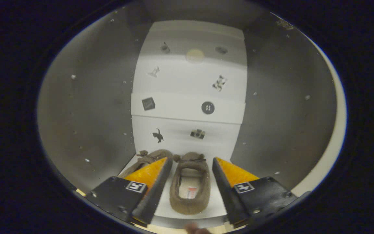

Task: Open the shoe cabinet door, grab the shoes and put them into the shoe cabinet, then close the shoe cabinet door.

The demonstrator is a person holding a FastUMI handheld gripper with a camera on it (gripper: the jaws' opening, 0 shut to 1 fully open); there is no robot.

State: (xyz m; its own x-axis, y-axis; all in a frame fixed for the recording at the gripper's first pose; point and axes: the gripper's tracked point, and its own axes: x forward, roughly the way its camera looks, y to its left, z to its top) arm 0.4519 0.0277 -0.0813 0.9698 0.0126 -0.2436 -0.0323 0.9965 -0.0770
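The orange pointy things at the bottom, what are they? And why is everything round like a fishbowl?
Those are the two fingers of a hand-held gripper, a grabbing tool a person carries. A small camera rides on it and looks forward along the fingers; its lens bends the picture round. You are looking inside a shoe cabinet with grey side walls and a white back wall with little pictures. On the white floor stand two brown fuzzy slippers. One slipper sits between the open fingers, which do not touch it. The other slipper peeks out behind the left finger. Nothing is held.
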